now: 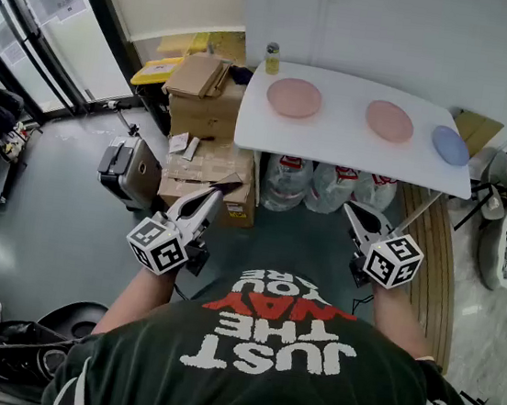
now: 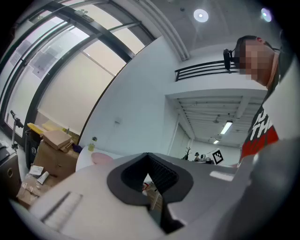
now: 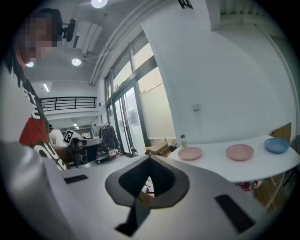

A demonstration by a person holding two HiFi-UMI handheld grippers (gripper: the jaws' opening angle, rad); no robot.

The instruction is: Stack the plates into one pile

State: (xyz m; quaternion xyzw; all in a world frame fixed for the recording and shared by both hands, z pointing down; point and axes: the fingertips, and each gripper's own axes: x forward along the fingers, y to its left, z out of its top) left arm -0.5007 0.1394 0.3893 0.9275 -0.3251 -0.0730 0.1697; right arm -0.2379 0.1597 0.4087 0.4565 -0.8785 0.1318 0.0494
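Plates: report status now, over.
Left gripper and right gripper: tongs shut, empty, short of the white table. Left pink plate, middle pink plate, blue plate lie apart in a row, unstacked. Yellow bottle stands by the left pink plate.

White wall [image 1: 424,34], grey floor [image 1: 57,217], tall windows [image 1: 47,12] at left, stacked cardboard boxes [image 1: 205,116] beside white table [image 1: 336,141]
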